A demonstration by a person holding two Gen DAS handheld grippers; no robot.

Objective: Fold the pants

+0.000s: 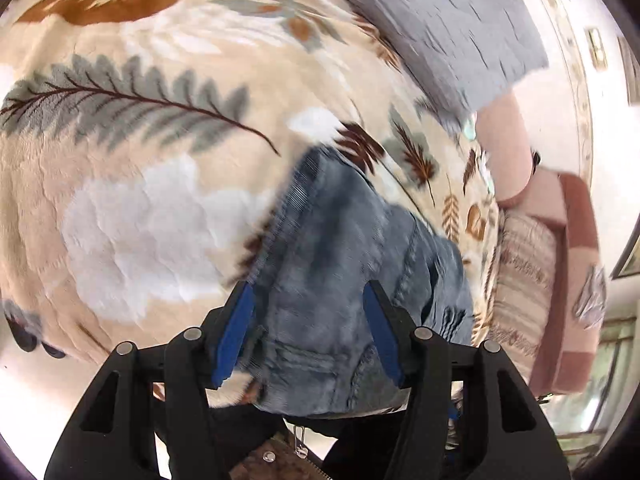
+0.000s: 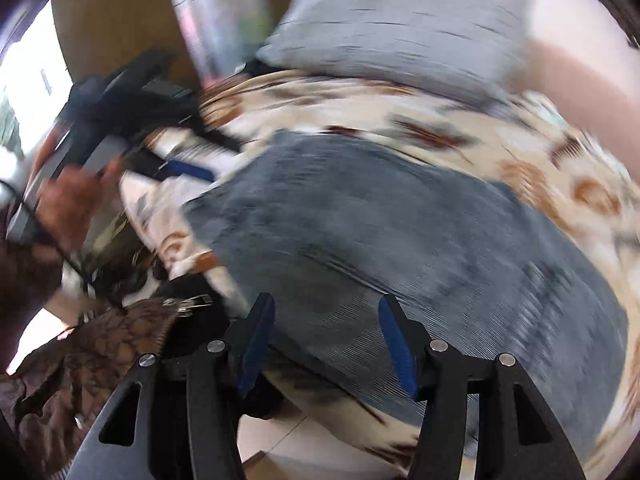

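Blue denim pants (image 1: 344, 248) lie folded on a beige leaf-print blanket (image 1: 132, 168) on a bed. My left gripper (image 1: 308, 292) is open, its blue pads wide apart over the pants' near end. In the right wrist view the pants (image 2: 400, 240) show as a broad blue-grey slab, blurred by motion. My right gripper (image 2: 326, 308) is open above the pants' near edge, holding nothing. The left gripper (image 2: 176, 168) and the hand holding it appear at the left of that view, over the blanket (image 2: 540, 168).
A grey pillow (image 1: 452, 24) lies at the head of the bed, also in the right wrist view (image 2: 400, 28). A pink cushion (image 1: 508, 144) and a brown-pink chair (image 1: 568, 280) stand beside the bed. A brown quilted jacket (image 2: 80, 380) is at the near edge.
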